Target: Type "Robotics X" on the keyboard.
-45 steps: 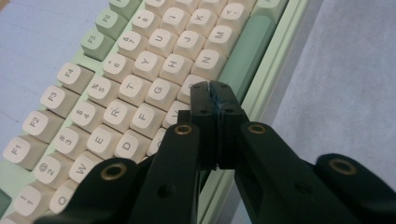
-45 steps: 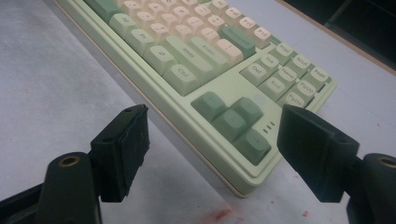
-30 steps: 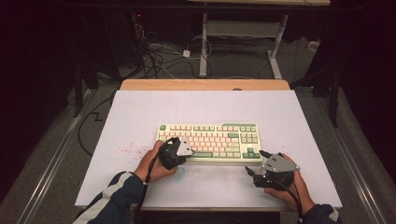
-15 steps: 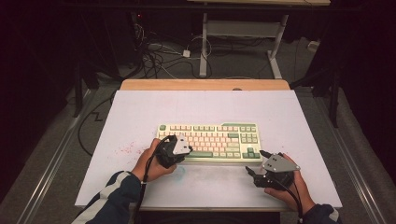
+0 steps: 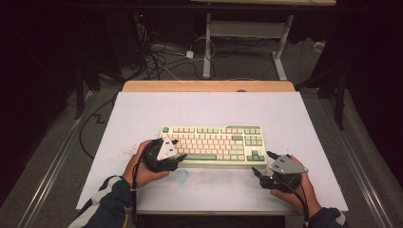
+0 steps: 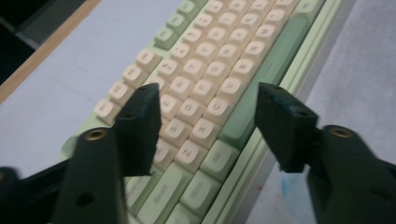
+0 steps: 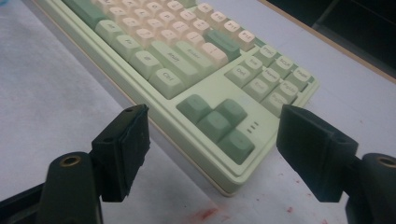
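Keyboard lay on the white table; left gripper, jaws apart, hovered over its left end; right gripper, jaws apart, near its right corner.

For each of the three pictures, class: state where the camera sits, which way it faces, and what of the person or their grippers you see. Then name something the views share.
High view: above the person's side, looking forward and down on the white table; forearms, left gripper, right gripper.
Left gripper view: rides the left gripper, facing the keyboard letter keys between its open jaws.
Right gripper view: rides the right gripper, facing the green arrow keys at the corner.
Shared: all show the keyboard.
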{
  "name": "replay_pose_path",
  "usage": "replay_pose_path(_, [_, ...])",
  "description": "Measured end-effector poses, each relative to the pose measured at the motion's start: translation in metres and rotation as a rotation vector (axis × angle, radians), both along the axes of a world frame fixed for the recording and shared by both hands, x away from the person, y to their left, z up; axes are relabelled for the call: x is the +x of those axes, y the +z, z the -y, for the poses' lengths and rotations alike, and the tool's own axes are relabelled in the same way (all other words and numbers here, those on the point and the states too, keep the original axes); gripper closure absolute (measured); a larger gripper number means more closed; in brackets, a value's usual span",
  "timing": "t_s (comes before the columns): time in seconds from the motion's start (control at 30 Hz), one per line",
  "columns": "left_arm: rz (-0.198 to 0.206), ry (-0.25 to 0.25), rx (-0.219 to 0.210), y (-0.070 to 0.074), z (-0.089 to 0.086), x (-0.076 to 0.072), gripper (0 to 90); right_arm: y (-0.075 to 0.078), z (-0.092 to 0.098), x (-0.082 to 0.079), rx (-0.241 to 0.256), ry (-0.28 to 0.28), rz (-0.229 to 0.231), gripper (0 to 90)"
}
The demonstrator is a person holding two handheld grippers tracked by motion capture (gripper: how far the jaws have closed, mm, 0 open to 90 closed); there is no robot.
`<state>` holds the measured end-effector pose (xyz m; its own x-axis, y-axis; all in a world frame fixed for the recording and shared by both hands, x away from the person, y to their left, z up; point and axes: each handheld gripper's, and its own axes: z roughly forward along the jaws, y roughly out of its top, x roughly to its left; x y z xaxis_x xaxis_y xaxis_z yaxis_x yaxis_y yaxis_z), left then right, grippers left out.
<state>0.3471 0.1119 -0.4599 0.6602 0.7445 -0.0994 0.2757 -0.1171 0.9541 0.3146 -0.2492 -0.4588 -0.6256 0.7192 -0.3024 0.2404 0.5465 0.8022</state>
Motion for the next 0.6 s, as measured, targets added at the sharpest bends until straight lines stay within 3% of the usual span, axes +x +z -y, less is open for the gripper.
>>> replay_pose_path(0.27, [-0.017, 0.098, -0.044, -0.007, -0.024, -0.008, 22.4, 0.006, 0.001, 0.001, 0.035, -0.009, -0.005, 36.9])
replay_pose_path(0.37, [-0.025, 0.119, -0.033, -0.012, -0.032, -0.012, 20.8, 0.009, 0.002, 0.003, 0.056, 0.005, -0.015, 40.1])
replay_pose_path(0.6, [-0.045, 0.161, -0.052, -0.015, -0.044, -0.023, 19.3, 0.014, -0.003, 0.013, 0.059, 0.038, -0.043, 66.3])
